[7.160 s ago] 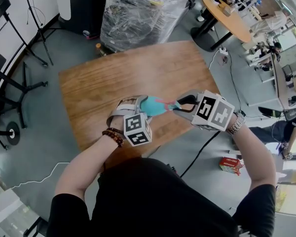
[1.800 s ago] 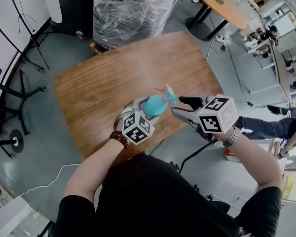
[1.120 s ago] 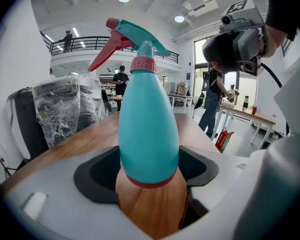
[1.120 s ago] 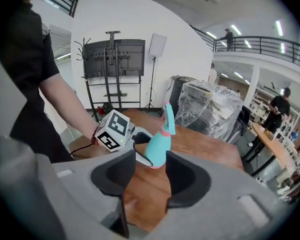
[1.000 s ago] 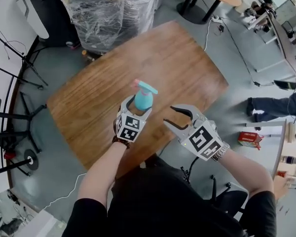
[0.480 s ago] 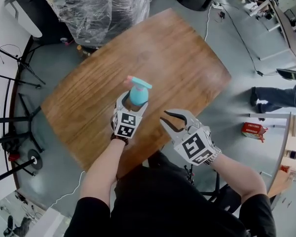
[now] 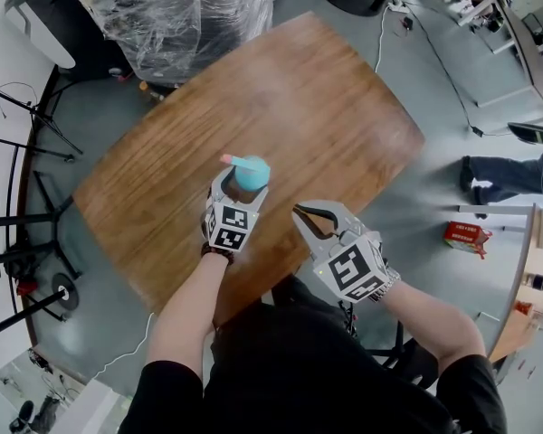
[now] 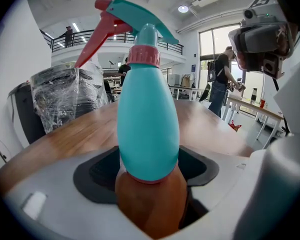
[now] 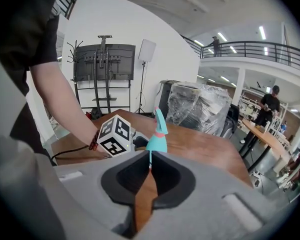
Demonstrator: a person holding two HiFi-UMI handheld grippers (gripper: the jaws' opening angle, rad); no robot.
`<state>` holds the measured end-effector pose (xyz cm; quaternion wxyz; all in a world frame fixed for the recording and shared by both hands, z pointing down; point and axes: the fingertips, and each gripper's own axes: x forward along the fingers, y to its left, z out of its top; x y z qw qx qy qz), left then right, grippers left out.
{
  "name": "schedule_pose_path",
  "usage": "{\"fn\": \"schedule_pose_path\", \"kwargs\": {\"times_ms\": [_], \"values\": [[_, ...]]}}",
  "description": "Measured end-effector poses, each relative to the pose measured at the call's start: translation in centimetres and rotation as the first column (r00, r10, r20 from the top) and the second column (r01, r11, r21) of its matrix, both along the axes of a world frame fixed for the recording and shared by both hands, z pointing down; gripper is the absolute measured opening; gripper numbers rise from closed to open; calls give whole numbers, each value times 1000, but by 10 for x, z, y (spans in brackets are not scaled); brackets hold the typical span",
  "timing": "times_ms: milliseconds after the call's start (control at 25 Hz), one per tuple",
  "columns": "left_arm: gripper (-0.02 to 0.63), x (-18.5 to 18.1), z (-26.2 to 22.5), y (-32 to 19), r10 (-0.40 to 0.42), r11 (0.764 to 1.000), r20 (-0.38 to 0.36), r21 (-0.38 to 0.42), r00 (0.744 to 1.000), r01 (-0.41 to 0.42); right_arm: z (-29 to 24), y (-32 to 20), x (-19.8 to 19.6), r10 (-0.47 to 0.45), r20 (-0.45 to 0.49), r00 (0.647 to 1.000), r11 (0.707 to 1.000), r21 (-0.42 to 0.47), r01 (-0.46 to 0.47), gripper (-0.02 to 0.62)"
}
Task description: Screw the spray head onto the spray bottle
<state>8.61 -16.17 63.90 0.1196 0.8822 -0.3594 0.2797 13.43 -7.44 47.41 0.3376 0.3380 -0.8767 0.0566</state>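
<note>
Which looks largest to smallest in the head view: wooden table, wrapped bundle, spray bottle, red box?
1. wooden table
2. wrapped bundle
3. spray bottle, barely over the red box; nearer the camera, so unsure.

The spray bottle (image 8: pixel 147 124) is teal, its spray head (image 8: pixel 140 14) teal with a red trigger (image 8: pixel 97 36), the table (image 7: pixel 326 107) brown wood-grain.

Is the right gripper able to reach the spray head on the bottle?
Probably yes: nothing stands between the right gripper and the spray head; the left gripper holds the bottle low down. The right jaws have just been closing on nothing, so must reopen.
</note>
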Motion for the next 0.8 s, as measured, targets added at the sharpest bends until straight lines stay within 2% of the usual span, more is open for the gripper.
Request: {"fn": "schedule_pose_path", "kwargs": {"times_ms": [280, 400, 560, 800], "values": [[394, -1, 1, 2, 17, 1000, 24, -23, 1000, -16, 1, 2, -5, 28, 15, 999, 1000, 10, -28, -6], [420, -9, -2, 6, 14, 999, 33, -31, 999, -13, 0, 2, -8, 49, 19, 999, 999, 10, -49, -6], [421, -22, -21, 13, -11, 1000, 17, -15, 1000, 11, -3, -2, -13, 69, 28, 997, 997, 29, -69, -6], [328, -32, -77, 34, -45, 998, -71, 42, 996, 48, -14, -4, -25, 109, 85, 990, 992, 54, -114, -7]]}}
